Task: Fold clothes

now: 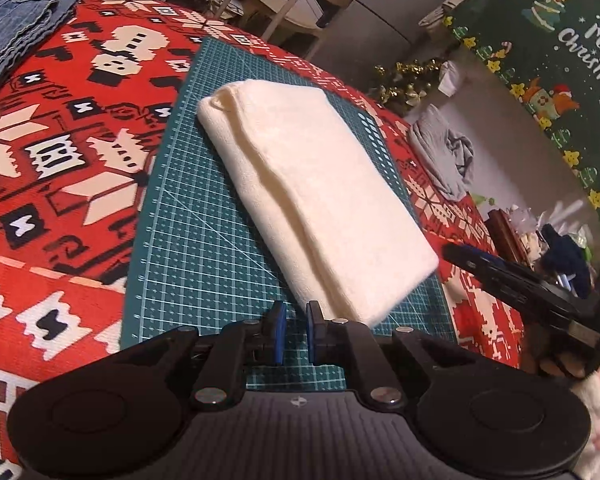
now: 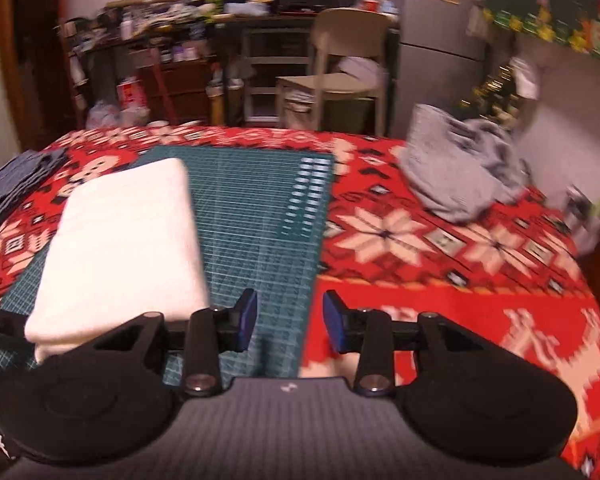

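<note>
- The tablecloth [image 1: 72,152], red with white snowflakes, fills everything under and around both my claws.
- The green mat [image 1: 204,248] lies on it, straight ahead of my left claw; from my right claw it runs ahead and to the left, its right edge just past the right pad.
- The white cloth [image 1: 312,200] is folded into a thick oblong on the mat. Its long axis runs from just ahead of my left claw away and to the left, slanted across the mat's grid; the near short end points at the claw, the far end shows a rolled fold.
- From my right claw the same cloth sits ahead-left, its near end by the left finger, its far end pointing away.
- A grey garment [image 2: 460,172] lies crumpled far ahead-right of my right claw.
- Denim [image 1: 16,28] lies far ahead-left of my left claw.
- My left claw [image 1: 296,334] has its blue pads nearly together with a narrow gap, nothing pinched; the right pad sits just beside the cloth's near corner.
- My right claw [image 2: 290,322] is spread and empty over the mat's edge.
</note>
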Tool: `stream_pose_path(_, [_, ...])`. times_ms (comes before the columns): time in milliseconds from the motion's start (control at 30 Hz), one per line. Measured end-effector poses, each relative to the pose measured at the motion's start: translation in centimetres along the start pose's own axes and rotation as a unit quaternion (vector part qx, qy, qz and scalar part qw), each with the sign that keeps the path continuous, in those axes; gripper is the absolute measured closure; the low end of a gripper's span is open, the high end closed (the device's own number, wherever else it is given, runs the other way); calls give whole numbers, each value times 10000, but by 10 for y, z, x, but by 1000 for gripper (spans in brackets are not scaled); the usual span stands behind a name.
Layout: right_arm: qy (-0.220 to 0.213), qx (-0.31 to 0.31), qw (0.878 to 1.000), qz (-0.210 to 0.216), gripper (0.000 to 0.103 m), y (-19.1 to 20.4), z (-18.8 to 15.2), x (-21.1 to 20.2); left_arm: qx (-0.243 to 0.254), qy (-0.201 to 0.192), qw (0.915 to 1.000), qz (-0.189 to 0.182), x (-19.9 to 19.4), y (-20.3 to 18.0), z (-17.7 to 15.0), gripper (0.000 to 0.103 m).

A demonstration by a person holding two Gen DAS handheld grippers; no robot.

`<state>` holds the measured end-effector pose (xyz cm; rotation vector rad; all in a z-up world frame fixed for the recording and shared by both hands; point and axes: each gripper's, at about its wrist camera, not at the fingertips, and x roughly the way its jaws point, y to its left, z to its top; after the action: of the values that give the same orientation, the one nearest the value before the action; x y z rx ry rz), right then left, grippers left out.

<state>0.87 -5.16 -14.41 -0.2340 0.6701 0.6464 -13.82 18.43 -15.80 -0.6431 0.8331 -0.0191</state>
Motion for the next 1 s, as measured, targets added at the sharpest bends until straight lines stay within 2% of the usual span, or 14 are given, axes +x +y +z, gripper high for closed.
stream_pose_path(167, [177, -47, 9989, 426, 65, 1, 3, 32, -190, 33, 9998, -96, 1, 6, -3, 95])
stream_pose_path(233, [226, -15, 9979, 605, 69, 2, 2, 36, -238, -2, 9997, -52, -2, 8, -2, 95])
stream_pose_path(300, [259, -126, 9969, 731, 77, 9, 1, 33, -251, -51, 9997, 14, -5, 10, 0, 95])
stream_pose_path(467, [311, -452, 9936, 984, 77, 31, -9, 16, -434, -232, 9986, 174, -13, 25, 4, 95])
stream_pose_path(633, [358, -410, 9914, 1189, 77, 52, -22, -6, -705, -388, 9964, 267, -25, 45, 11, 94])
stream_pose_path(700, [355, -435, 9920, 1132, 76, 60, -27, -15, -739, -420, 9960, 276, -28, 50, 13, 95])
stream_pose_path(833, [303, -157, 9943, 1008, 72, 62, -31, -26, -488, -493, 9974, 201, -30, 47, 12, 94])
stream_pose_path(1000, [202, 189, 9939, 1070, 67, 55, -31, -38, 346, -765, 9958, 372, -22, 36, 16, 89])
